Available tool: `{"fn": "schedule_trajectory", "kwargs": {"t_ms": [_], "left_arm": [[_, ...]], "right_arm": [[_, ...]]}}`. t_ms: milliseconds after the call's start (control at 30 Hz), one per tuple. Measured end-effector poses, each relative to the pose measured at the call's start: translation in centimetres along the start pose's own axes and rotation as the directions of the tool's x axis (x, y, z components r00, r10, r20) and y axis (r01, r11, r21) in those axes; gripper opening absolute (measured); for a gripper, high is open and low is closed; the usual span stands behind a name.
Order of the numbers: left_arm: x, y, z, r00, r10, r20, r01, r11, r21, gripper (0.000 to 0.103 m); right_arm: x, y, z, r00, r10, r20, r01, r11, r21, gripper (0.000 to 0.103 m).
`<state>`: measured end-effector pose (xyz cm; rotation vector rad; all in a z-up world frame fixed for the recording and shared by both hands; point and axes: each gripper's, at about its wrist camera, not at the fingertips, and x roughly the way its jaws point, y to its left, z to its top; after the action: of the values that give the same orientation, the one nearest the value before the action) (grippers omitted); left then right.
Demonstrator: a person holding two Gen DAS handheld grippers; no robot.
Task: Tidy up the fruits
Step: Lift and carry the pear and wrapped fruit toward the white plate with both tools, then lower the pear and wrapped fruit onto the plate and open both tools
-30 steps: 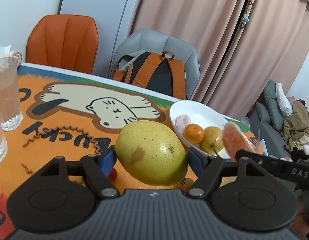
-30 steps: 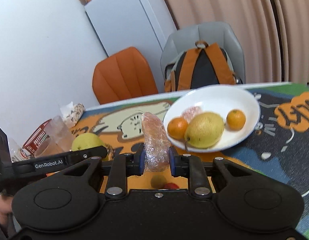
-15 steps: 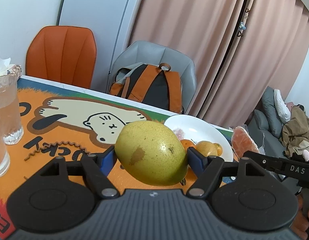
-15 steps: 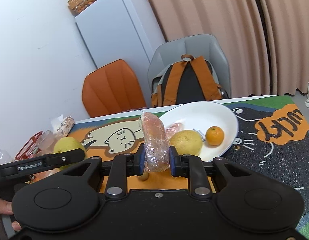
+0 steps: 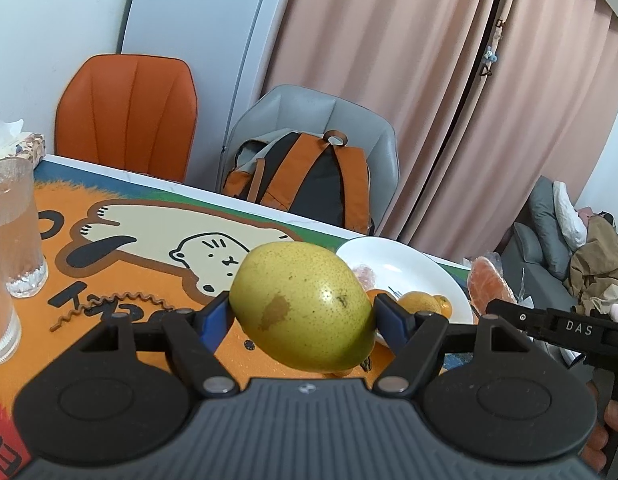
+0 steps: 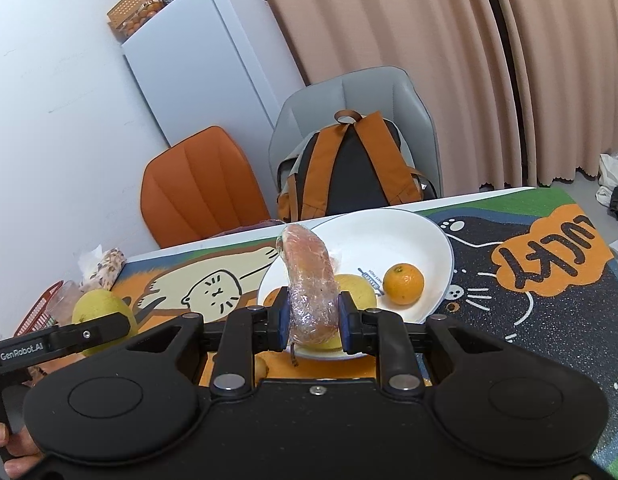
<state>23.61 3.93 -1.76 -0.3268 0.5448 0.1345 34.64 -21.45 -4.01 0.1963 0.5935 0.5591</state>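
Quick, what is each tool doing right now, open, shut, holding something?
Left tool: shut on the green pear.
Right tool: shut on the plastic-wrapped fruit piece.

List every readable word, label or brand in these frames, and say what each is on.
"DAS": right gripper's side bar.
"GenRobot.AI": left gripper's side bar.
"LUCKY", upside down: orange patch on the mat.
Print on the plate: too small to read.
Black letters on the mat: partly hidden, unreadable.

Both grippers have drawn back from the white plate, which now lies farther off.
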Motion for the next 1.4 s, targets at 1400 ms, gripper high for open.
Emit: {"fn": "schedule_trajectory", "kwargs": {"t_ms": [1400], "left_arm": [[8.5,-6.2,3.6,0.999,-0.048,-0.018,0.049,0.994,0.095,0.074]], "right_arm": [[1.7,-4.7,0.6,0.999,0.023,0.043,-0.023,1.0,0.007,0.048]]}}
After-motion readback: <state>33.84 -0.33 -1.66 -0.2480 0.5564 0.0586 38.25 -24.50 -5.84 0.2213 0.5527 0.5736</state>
